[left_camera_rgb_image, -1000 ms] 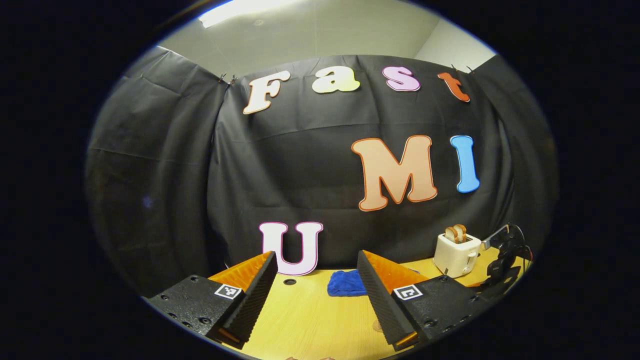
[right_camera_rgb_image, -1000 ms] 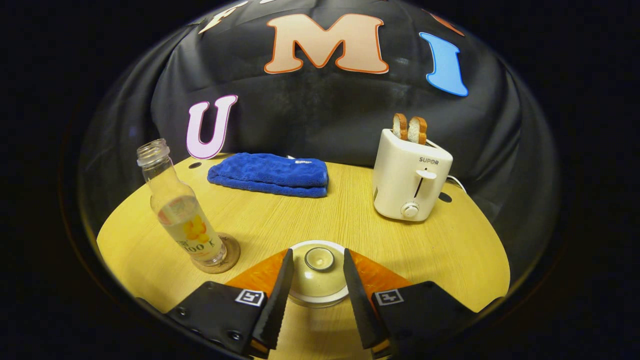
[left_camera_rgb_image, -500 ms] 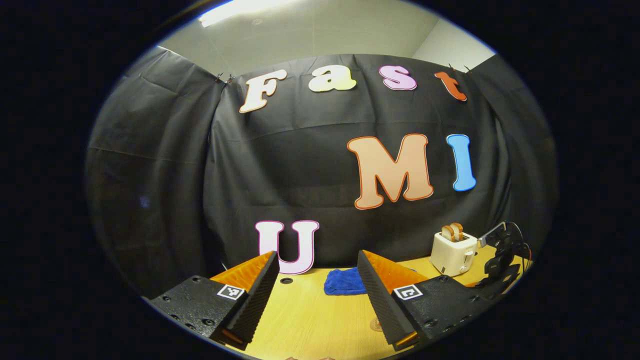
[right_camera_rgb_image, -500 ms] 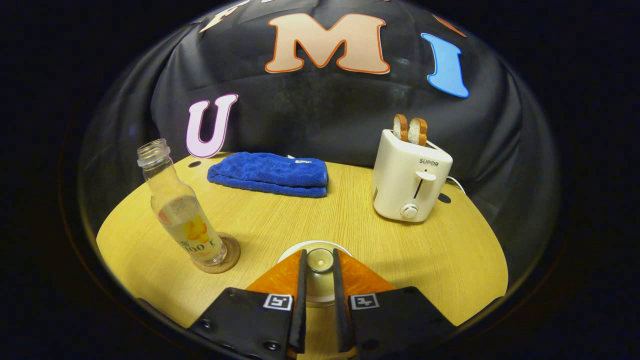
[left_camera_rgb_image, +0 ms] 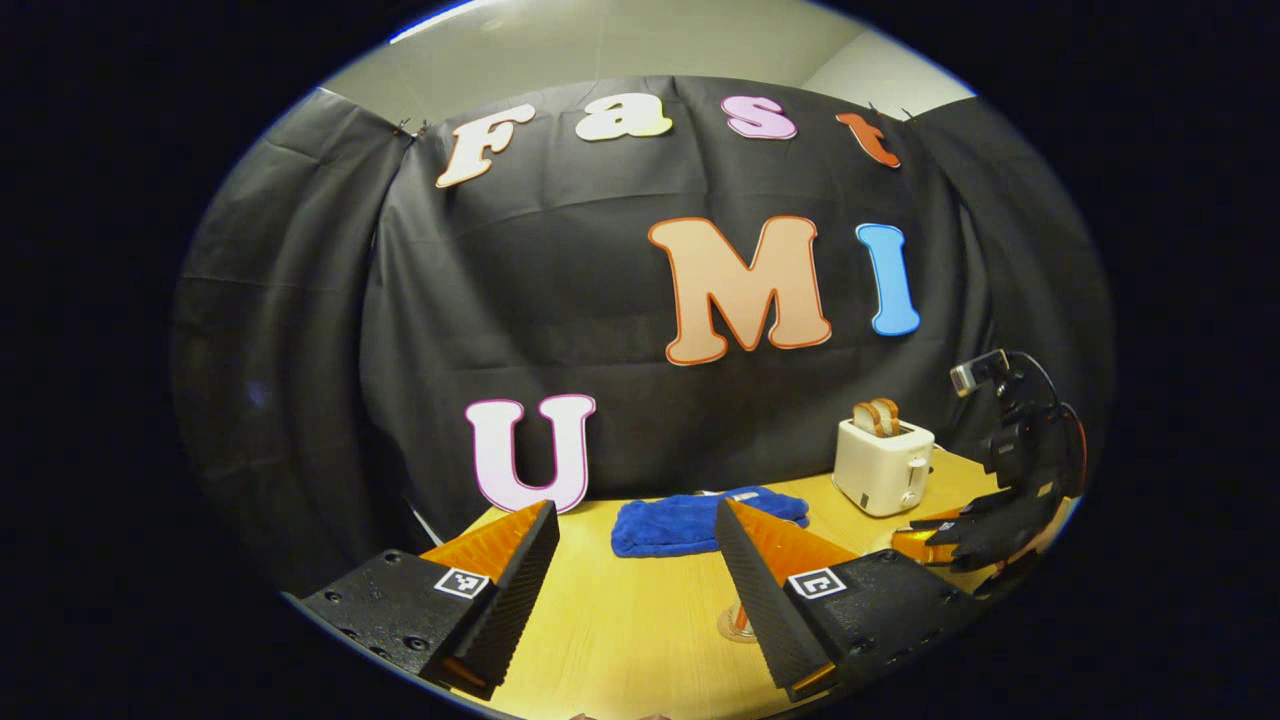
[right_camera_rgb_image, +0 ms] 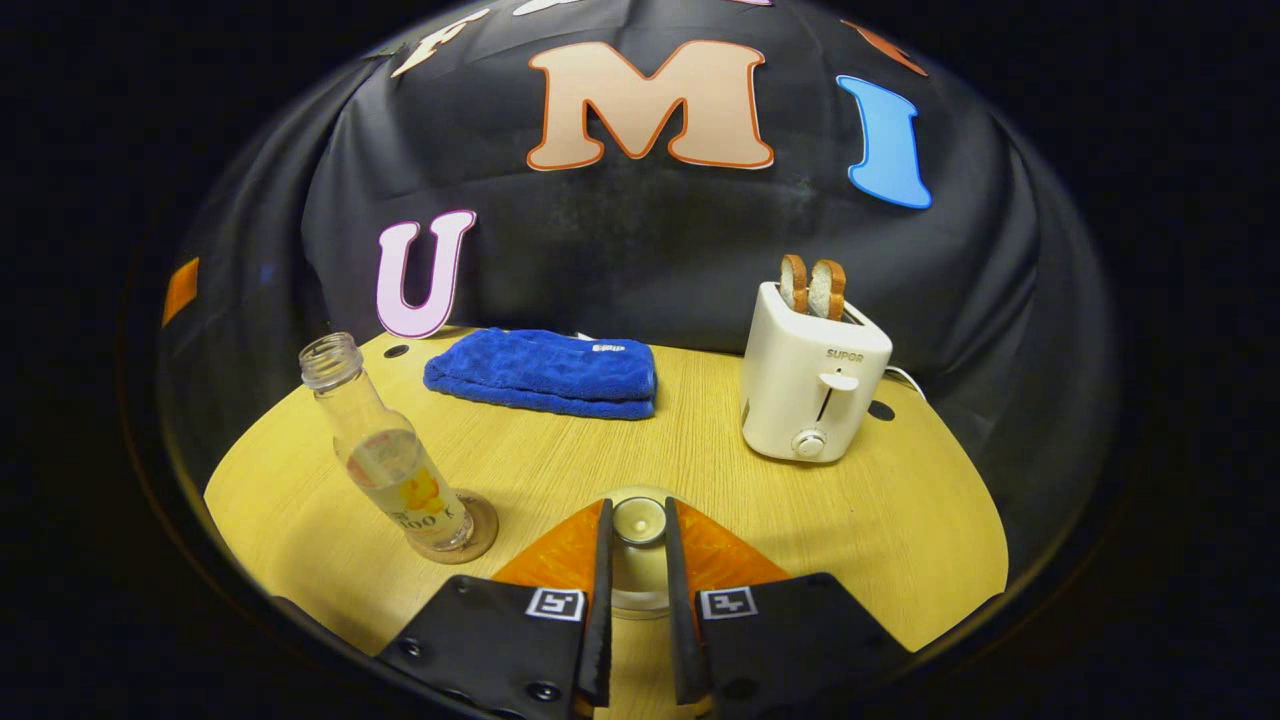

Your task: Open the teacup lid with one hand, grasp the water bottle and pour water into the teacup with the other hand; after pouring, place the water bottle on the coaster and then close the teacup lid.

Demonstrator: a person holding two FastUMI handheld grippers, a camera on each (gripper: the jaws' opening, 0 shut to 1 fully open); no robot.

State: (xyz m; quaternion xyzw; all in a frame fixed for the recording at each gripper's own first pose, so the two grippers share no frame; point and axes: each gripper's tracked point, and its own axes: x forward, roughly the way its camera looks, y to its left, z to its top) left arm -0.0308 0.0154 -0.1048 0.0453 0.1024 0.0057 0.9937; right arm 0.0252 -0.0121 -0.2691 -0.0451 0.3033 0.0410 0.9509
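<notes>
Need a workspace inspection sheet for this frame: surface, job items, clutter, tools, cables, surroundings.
Surface: round wooden table, holes near the back edge.
Job's things: uncapped water bottle, partly filled, standing on the coaster; teacup lid between the right tool's fingers, cup beneath not discernible.
Clutter: folded blue towel at the back; white toaster with two bread slices up.
Grippers: right tool shut on the lid knob; left tool open, holding nothing, above the table.
Cables: white cord behind the toaster; dark cable on the right tool, seen in the left gripper view.
Surroundings: black cloth wall; pale ceiling above it.
</notes>
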